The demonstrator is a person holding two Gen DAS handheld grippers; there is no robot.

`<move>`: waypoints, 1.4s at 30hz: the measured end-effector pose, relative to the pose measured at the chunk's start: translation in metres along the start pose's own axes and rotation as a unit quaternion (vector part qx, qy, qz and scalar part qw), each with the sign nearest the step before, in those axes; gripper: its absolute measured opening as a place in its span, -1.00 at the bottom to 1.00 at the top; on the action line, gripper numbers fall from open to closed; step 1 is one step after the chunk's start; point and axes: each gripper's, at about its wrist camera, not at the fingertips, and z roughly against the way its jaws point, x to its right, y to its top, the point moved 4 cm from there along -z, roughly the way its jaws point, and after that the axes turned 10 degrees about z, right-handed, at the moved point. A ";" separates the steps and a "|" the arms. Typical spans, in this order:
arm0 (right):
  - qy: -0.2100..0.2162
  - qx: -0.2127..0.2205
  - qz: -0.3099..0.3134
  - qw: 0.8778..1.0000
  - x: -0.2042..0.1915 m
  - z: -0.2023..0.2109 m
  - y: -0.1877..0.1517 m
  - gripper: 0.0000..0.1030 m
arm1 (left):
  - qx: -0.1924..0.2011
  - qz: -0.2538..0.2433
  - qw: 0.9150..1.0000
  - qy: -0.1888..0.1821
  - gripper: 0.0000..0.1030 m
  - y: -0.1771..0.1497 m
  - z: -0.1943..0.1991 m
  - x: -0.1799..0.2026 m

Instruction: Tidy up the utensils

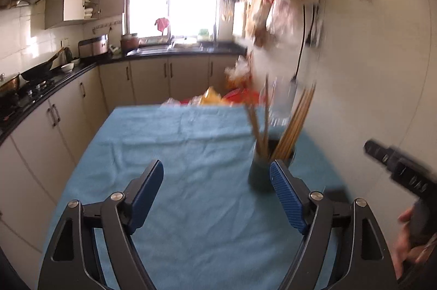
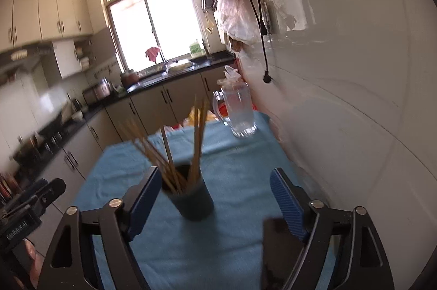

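Both grippers, the left gripper [image 1: 217, 197] and the right gripper [image 2: 215, 198], hover with jaws spread wide and empty above a blue cloth [image 2: 240, 170] on a table, where a dark cup [image 2: 194, 201] full of wooden chopsticks [image 2: 198, 145] stands upright, a clear glass pitcher [image 2: 240, 112] behind it near the white wall [image 2: 355, 99].

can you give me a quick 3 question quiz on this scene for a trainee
1. True or false: the left gripper is shut on a chopstick.
2. Where are the chopsticks?
A. Flat on the blue cloth
B. Standing in the dark cup
C. In the glass jug
3. Fill in: the glass jug stands on the ____ cloth, beyond the cup.

Key
1. False; both it and the right gripper are open and hold nothing.
2. B
3. blue
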 end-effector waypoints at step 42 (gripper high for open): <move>-0.109 -0.066 0.074 0.989 -0.047 0.023 -0.107 0.83 | -0.080 -0.023 0.996 0.040 0.55 -0.107 -0.002 -0.018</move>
